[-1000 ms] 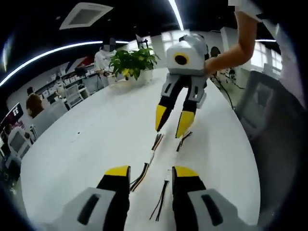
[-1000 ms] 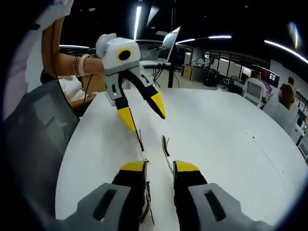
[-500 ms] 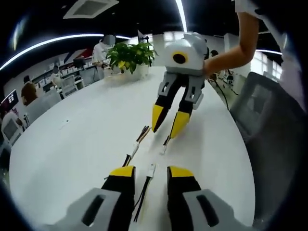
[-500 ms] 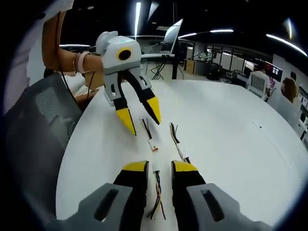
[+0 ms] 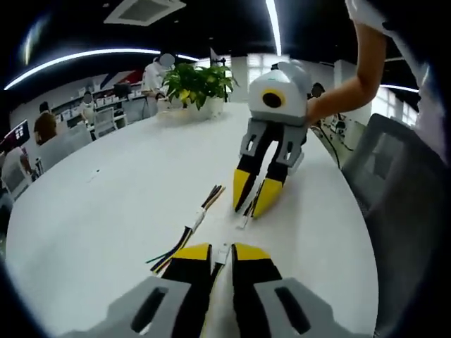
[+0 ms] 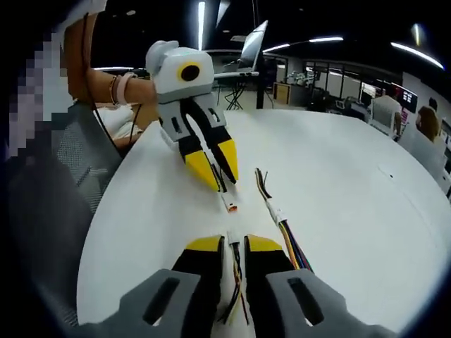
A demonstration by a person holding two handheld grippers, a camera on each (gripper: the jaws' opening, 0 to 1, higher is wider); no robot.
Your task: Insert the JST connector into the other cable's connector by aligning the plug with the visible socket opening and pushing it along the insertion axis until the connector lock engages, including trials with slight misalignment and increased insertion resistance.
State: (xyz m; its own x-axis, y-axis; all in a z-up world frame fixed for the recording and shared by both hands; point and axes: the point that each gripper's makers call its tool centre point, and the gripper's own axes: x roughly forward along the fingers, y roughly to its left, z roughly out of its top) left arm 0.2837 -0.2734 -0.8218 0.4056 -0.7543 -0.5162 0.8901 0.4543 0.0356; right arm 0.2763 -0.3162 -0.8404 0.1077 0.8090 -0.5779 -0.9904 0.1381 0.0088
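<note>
Both grippers' jaws have narrowed since the earlier frames. Left gripper view: left gripper (image 5: pixel 222 255) nearly closed around a white connector (image 5: pixel 221 254) on the white table (image 5: pixel 106 204). Right gripper view: right gripper (image 6: pixel 233 243) nearly closed around its cable (image 6: pixel 235 271); a third cable (image 6: pixel 276 215) lies just beside.

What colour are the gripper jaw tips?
Yellow, on black jaws; clearest on the left gripper in the right gripper view.
</note>
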